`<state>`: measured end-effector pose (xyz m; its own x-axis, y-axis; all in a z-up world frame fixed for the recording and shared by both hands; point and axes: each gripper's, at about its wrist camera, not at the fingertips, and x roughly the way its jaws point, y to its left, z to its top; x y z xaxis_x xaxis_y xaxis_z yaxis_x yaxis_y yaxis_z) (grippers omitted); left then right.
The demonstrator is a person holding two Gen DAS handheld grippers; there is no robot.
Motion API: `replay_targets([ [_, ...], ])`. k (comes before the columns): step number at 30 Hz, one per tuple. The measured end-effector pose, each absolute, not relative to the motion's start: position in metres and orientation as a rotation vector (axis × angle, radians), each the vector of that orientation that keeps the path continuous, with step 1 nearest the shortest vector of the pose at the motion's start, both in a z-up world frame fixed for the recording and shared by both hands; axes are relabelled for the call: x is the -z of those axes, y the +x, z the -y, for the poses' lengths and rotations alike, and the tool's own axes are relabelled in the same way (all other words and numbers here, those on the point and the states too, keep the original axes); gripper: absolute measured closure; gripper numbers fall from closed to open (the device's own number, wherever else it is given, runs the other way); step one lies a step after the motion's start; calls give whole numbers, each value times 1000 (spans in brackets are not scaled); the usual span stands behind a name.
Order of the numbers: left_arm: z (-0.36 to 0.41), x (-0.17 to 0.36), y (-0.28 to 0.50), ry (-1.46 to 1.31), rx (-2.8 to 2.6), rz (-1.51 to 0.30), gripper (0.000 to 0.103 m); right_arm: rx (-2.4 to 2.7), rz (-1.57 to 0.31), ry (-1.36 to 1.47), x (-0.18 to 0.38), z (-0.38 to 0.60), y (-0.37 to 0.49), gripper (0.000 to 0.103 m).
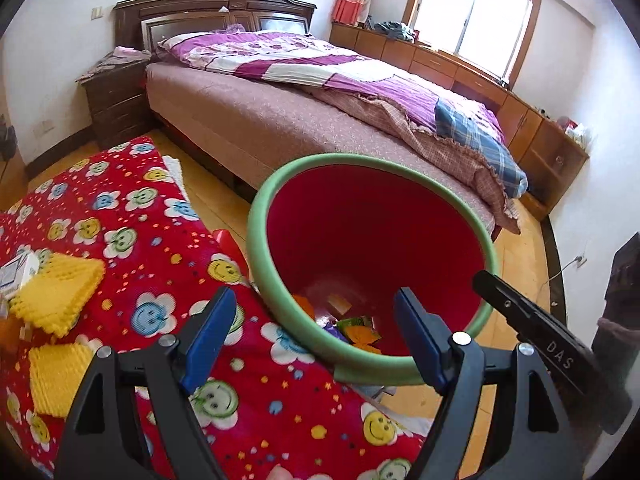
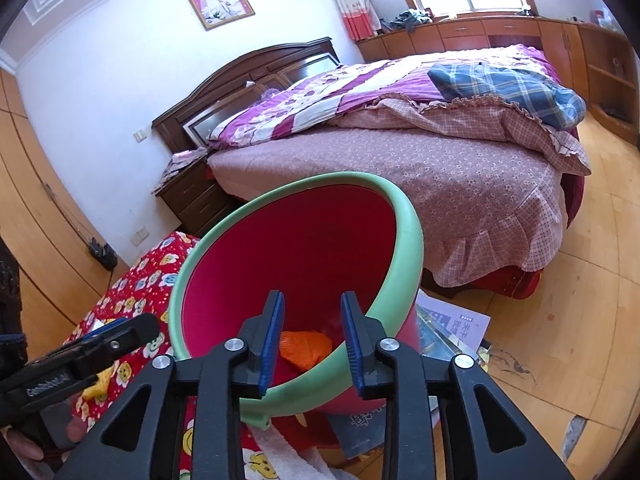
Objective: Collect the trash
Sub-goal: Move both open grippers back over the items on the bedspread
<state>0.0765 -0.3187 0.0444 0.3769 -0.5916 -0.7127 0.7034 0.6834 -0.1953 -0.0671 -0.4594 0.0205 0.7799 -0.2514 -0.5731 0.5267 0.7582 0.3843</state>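
Left wrist fingers: left gripper [image 1: 316, 328] stood wide open, blue pads [image 1: 210, 330] well apart, nothing between them.
Left wrist bin: red bin [image 1: 372, 248] with green rim hung tilted just off the right edge of the red smiley cloth [image 1: 132, 248]; near rim lay between the spread fingers, though contact could not be told.
Left wrist trash: orange and green scraps [image 1: 356, 330] lay at the bin's bottom.
Left wrist surroundings: yellow knitted squares [image 1: 56, 292] sat near the cloth's left edge; bed [image 1: 320, 120] stood behind.
Right wrist fingers: right gripper [image 2: 312, 344] was partly open, a narrow gap between its pads [image 2: 272, 344].
Right wrist hold: right finger hooked the bin's [image 2: 288, 264] near rim from outside; left finger sat inside; whether they pinched it could not be told.
Right wrist trash: orange lump [image 2: 306, 348] lay inside the bin.
Right wrist surroundings: papers [image 2: 456, 320] lay on the floor [image 2: 560, 320] under the bin; left gripper [image 2: 100, 338] showed at lower left.
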Motion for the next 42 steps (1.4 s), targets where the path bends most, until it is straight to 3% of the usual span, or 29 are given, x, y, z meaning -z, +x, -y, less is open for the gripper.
replay_targets([
  [6, 297, -52, 72, 107, 822, -856, 23, 432, -507, 550, -28, 448, -71, 55],
  [20, 233, -60, 67, 66, 708, -831, 23, 372, -529, 514, -38, 410, -62, 49],
  [22, 223, -61, 68, 53, 693, -827, 23, 362, -532, 509, -39, 403, -59, 37],
  [42, 128, -65, 87, -19, 502, -806, 23, 222, -582, 452, -36, 332, -27, 37],
])
